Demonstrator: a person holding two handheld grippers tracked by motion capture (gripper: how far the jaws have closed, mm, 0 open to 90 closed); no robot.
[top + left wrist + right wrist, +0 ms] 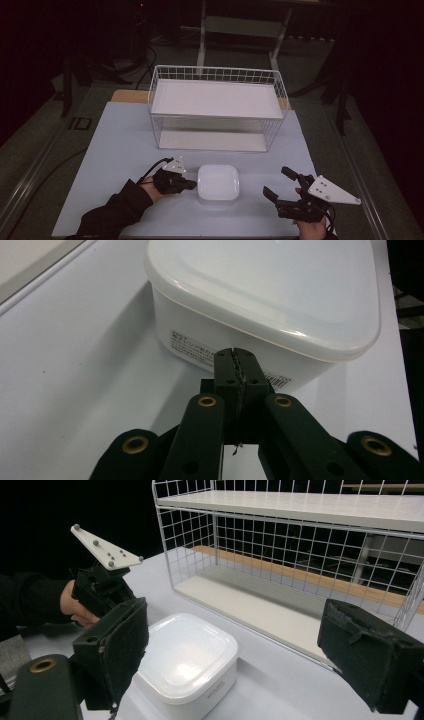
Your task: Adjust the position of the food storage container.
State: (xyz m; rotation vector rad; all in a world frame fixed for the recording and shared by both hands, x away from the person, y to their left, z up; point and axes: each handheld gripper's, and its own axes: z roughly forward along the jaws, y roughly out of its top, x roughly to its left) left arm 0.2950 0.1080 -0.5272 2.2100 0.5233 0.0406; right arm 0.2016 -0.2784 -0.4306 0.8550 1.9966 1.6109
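A white lidded container (pixel 218 182) (pixel 265 295) (pixel 187 660) sits on the pale table near the front middle. My left gripper (pixel 192 184) (pixel 235 357) lies low at the container's left side, shut with nothing between its jaws. Its tips point at the labelled side wall, and I cannot tell whether they touch it. My right gripper (pixel 276 181) (pixel 245 650) hovers to the right of the container, apart from it. Its jaws are open wide and empty, aimed toward the container and the rack.
A white wire rack (pixel 217 107) (pixel 300 510) with an upper shelf and a lower shelf stands behind the container. The table top (pixel 125 145) ends close in front of both hands. Dark floor and cables surround the table.
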